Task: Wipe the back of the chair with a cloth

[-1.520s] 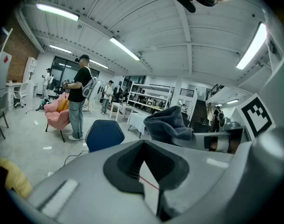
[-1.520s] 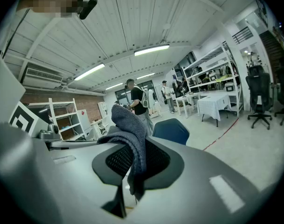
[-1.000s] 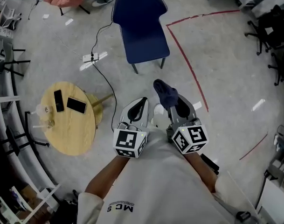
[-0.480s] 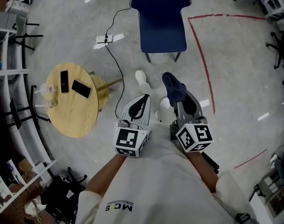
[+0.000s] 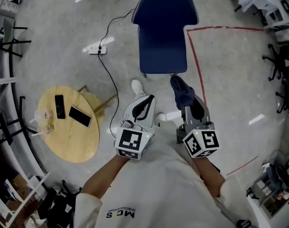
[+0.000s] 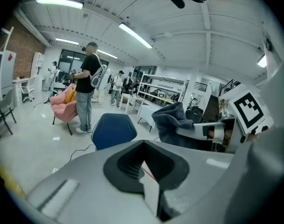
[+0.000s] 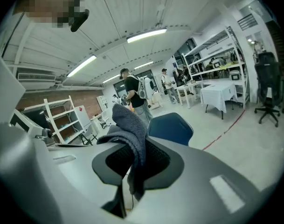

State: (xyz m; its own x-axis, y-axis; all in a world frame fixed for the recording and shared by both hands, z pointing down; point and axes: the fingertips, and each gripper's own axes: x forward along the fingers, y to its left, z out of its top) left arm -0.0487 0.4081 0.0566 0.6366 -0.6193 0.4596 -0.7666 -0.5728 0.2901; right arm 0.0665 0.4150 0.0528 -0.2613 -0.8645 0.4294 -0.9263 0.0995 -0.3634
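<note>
Nearer now, the dark blue plastic chair fills upper centre; the right tongs, pinching a dark grey cloth, should grip firmly, while the empty left tongs, pressed together, stay clear.

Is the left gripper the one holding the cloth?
No, the left gripper is shut with nothing between its jaws, while the dark cloth is clamped in the right gripper.
</note>
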